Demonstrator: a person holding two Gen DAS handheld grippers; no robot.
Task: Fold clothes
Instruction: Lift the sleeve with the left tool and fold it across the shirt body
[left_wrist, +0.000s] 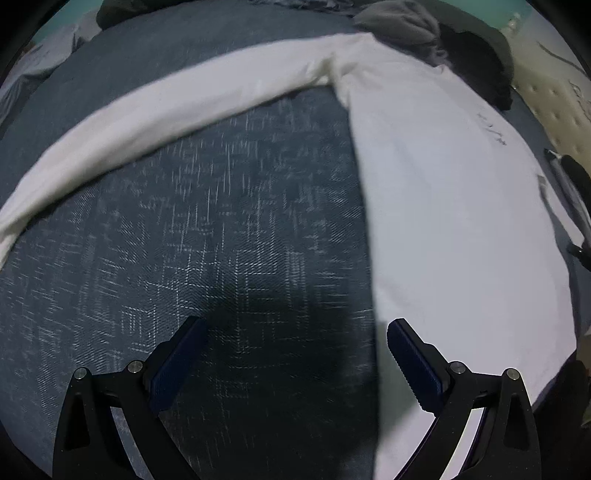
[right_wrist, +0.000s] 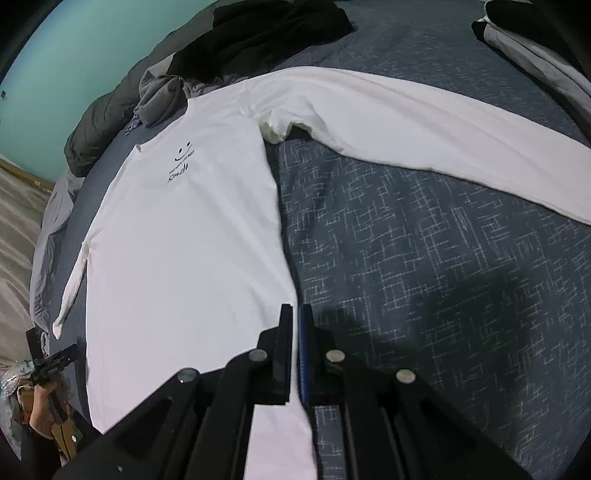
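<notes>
A white long-sleeved shirt (right_wrist: 177, 236) with a small black smile print lies flat on a blue patterned bed cover (right_wrist: 424, 277), one sleeve (right_wrist: 424, 122) stretched out to the right. My right gripper (right_wrist: 295, 314) is shut at the shirt's right side edge, and a white strip of cloth shows between its pads. In the left wrist view the shirt's body (left_wrist: 454, 221) fills the right side and a sleeve (left_wrist: 166, 110) runs off to the left. My left gripper (left_wrist: 295, 336) hangs open over the bare cover (left_wrist: 221, 240). Its right finger (left_wrist: 413, 365) is above the shirt's edge, and nothing sits between the fingers.
Dark and grey clothes (right_wrist: 251, 40) are piled beyond the shirt's collar, and more folded cloth (right_wrist: 535, 55) lies at the far right. A hand holds a black tool (right_wrist: 48, 365) beside the bed at the lower left. A cream quilted surface (left_wrist: 554, 96) borders the bed.
</notes>
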